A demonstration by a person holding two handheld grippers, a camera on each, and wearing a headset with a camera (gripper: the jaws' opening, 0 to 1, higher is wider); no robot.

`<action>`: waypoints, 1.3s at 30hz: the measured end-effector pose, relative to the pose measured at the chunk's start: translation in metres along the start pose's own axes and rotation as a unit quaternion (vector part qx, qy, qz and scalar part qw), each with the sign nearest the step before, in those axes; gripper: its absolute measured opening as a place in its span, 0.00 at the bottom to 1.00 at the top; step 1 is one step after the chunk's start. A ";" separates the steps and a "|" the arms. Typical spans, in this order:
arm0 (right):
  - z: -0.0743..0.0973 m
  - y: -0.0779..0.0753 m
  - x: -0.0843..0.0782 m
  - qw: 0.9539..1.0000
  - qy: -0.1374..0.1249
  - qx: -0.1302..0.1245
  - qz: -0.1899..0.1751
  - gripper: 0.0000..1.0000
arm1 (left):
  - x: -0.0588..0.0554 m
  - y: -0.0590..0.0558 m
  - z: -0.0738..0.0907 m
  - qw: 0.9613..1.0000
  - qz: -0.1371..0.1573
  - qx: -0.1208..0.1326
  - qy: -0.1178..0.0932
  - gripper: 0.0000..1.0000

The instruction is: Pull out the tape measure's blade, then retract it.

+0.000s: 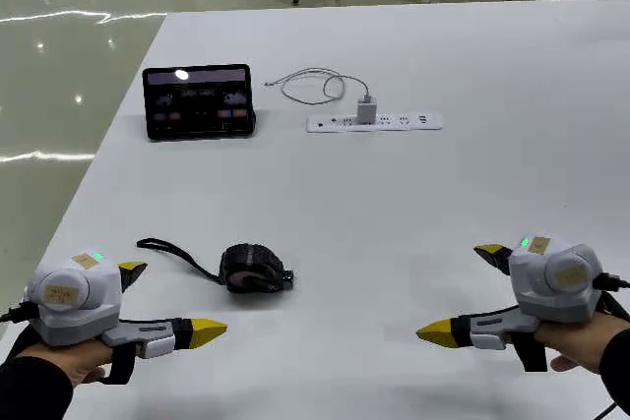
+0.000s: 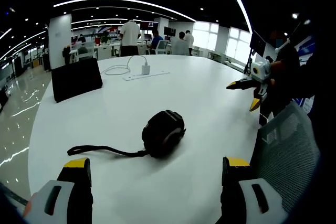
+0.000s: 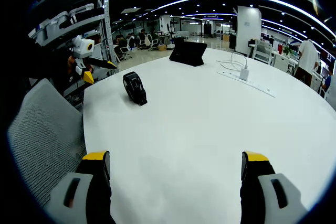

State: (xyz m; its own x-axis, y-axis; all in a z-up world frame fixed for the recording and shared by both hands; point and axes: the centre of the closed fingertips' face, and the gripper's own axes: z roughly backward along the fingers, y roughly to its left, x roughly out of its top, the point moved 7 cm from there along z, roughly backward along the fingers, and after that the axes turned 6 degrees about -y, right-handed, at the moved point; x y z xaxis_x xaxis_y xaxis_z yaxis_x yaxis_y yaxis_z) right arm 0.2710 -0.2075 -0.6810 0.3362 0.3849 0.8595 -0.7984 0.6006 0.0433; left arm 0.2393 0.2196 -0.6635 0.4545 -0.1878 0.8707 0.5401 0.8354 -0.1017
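A black tape measure (image 1: 253, 269) with a black wrist strap (image 1: 175, 253) lies on the white table (image 1: 394, 194), its blade not drawn out. My left gripper (image 1: 172, 299) hovers open at the near left, just left of the tape measure (image 2: 164, 132), with nothing between its yellow-tipped fingers. At the near right my right gripper (image 1: 463, 290) is open too and well clear of the tape measure (image 3: 135, 87). The right gripper (image 2: 251, 94) appears at the right of the left gripper view, and the left gripper (image 3: 97, 70) at the left of the right gripper view.
A dark tablet (image 1: 198, 101) stands propped at the far left. A white power strip (image 1: 374, 122) with a charger and coiled cable (image 1: 310, 85) lies beyond the middle. A grey mesh chair (image 3: 44, 140) stands at the near edge. People are in the background.
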 end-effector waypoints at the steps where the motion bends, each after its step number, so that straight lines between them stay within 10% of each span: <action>1: 0.004 -0.002 -0.002 1.000 0.001 -0.002 0.000 1.00 | 0.000 0.001 0.002 1.000 -0.001 0.000 0.000 1.00; 27: 0.086 -0.004 -0.027 0.998 0.003 -0.056 0.001 1.00 | -0.006 0.006 0.032 1.000 0.017 0.015 -0.006 1.00; 39: 0.095 -0.007 -0.033 0.998 0.003 -0.064 -0.011 1.00 | -0.007 0.001 0.031 1.000 0.017 0.016 -0.001 1.00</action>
State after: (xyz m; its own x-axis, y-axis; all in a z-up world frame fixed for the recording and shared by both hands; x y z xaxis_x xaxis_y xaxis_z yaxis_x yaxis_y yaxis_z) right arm 0.2177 -0.2910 -0.6614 0.3555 0.3745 0.8564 -0.7206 0.6933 -0.0040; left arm 0.2148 0.2381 -0.6554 0.4709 -0.1569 0.8681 0.5015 0.8572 -0.1171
